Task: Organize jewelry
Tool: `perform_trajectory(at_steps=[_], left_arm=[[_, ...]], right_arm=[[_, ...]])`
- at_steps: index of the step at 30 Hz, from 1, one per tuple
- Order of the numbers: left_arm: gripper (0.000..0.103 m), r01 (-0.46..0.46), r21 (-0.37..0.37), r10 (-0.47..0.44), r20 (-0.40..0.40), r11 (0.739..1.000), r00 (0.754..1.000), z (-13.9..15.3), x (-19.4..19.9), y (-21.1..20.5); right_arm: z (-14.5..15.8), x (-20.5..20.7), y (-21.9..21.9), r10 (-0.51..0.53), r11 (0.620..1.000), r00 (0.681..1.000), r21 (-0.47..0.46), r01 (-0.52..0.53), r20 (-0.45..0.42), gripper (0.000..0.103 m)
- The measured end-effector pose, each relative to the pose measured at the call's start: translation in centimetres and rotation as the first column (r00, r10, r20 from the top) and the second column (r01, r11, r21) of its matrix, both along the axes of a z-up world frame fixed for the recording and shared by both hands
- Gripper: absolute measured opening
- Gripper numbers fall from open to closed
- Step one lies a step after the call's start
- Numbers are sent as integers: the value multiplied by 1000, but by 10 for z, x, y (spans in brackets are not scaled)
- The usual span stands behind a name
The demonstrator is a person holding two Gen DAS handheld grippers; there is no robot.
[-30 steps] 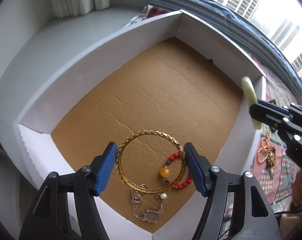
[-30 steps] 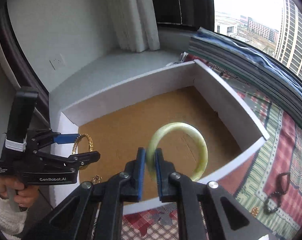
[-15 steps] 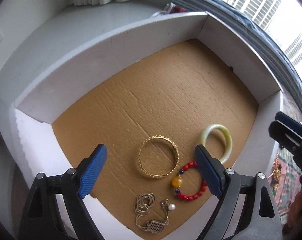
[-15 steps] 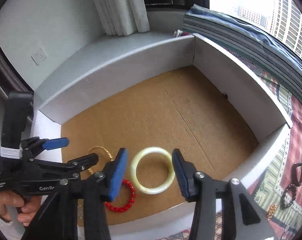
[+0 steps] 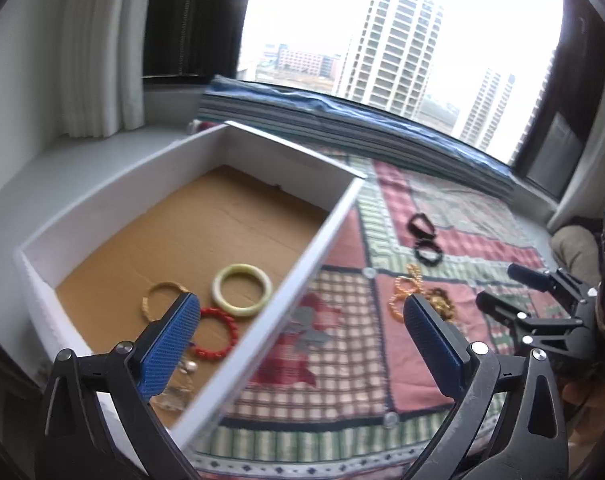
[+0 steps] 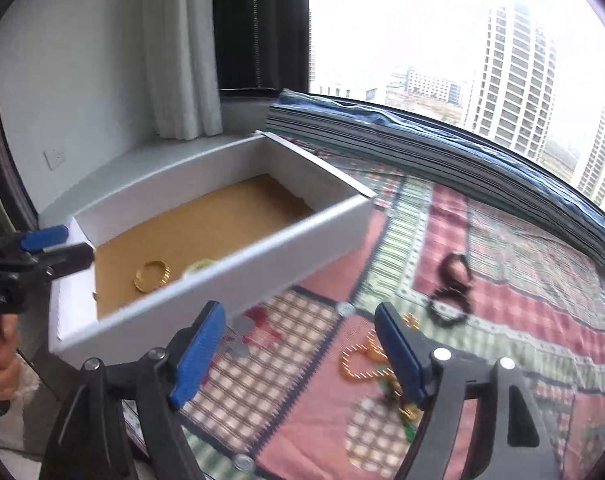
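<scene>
Beside the white box (image 5: 302, 276), on the patterned mat (image 6: 522, 264), loose gold chains (image 6: 362, 360) and dark bracelets (image 6: 450, 304) are lying unsorted. Both the left gripper (image 5: 302, 344) and right gripper (image 6: 302, 356) are opening, holding nothing. Collection appears underway; next, one gripper needs closing on a chain.

Left tool (image 5: 300, 334) and right tool (image 6: 300, 354), jaws opening, both empty

No readable text anywhere; white print on the left tool (image 6: 42, 250) body (far left, right wrist view) is too blurred to read.
</scene>
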State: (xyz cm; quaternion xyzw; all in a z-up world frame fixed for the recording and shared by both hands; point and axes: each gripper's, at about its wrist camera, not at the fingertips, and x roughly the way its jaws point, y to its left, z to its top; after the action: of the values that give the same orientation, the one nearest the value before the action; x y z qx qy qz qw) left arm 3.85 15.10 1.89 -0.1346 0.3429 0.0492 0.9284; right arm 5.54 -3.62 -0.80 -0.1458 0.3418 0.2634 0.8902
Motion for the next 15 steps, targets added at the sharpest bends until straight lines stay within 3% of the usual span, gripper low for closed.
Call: perform_trajectory(at_steps=[4, 8, 15], left_arm=[[102, 112, -45, -111, 22, 993, 994, -12, 3, -50], [102, 170, -32, -171, -29, 985, 985, -27, 4, -86], [102, 206, -29, -207, -90, 978, 974, -42, -2, -101]], right_arm=[[-20, -19, -57, -142, 988, 989, -60, 143, 29, 79], [-40, -46, -102, -231, 972, 973, -49, 230, -7, 79], [-66, -74, -138, -329, 944, 943, -24, 328, -51, 79]])
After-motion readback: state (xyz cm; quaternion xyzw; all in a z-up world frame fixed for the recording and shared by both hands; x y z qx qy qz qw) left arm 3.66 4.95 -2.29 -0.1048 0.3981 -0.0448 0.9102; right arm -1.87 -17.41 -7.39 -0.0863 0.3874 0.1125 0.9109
